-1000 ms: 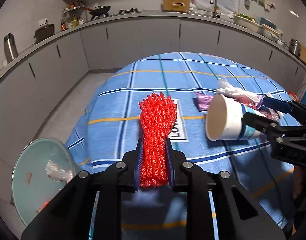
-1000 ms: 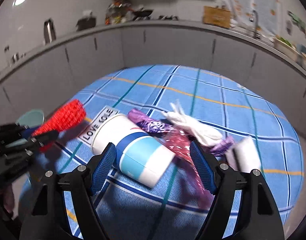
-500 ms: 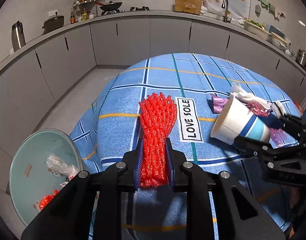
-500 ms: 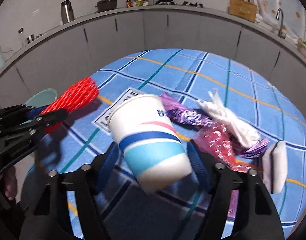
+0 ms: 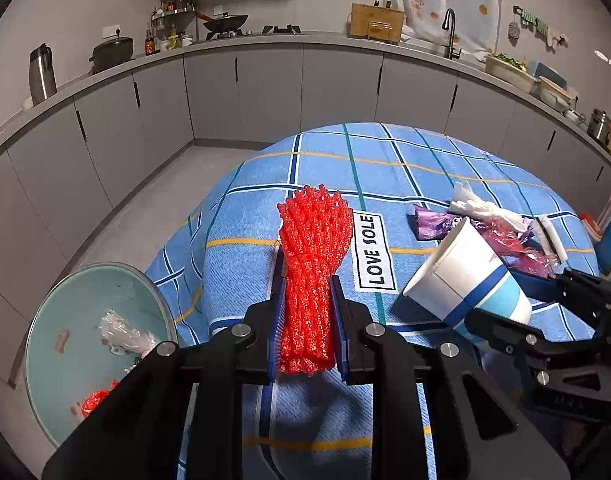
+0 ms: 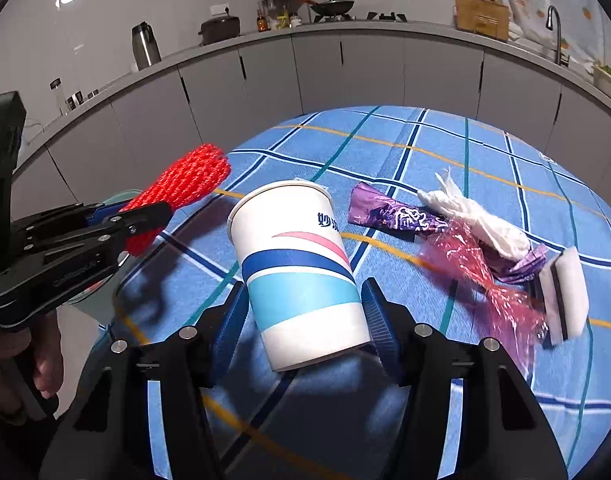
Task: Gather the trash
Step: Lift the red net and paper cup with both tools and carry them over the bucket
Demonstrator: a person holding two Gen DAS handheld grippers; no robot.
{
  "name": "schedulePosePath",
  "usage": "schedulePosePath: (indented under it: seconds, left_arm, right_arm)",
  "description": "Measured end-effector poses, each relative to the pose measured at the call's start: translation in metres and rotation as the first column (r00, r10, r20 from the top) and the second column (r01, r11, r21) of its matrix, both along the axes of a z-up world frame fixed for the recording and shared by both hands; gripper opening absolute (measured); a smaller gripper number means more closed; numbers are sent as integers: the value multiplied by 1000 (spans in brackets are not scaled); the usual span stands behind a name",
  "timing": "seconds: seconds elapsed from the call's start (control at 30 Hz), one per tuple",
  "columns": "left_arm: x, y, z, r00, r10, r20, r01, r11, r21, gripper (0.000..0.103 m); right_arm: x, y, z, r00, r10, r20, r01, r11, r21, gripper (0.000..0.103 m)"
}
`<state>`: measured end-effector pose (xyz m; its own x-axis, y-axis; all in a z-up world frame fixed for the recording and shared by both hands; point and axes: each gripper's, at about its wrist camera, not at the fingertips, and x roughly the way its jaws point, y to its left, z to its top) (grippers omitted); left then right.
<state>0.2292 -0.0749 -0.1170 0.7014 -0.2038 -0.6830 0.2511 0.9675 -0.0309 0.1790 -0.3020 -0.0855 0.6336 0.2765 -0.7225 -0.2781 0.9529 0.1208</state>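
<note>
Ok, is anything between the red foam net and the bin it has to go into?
Nothing visible. The left gripper holds the red foam net above the tablecloth; the open bin sits lower to its left, with only air between.

Dim kitchen, ceiling spotlights, soft shadows on cloth, strong fisheye bending, dark corner vignetting, slight blur

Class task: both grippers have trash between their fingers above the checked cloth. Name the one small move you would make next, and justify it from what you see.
Probably swing the left gripper left over the bin beside the table and let go. It is shut on the red foam net, and that bin already holds scraps. The right gripper is closing on the paper cup, so it can follow.
</note>
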Motion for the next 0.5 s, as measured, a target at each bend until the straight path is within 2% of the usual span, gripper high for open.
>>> schedulePosePath:
  seconds: [0.5]
  left_arm:
    - [-16, 19, 17, 999, 24, 38, -23, 999, -25, 21]
  right_arm:
    - [-13, -2, 31, 986, -116, 117, 120, 993, -23, 58]
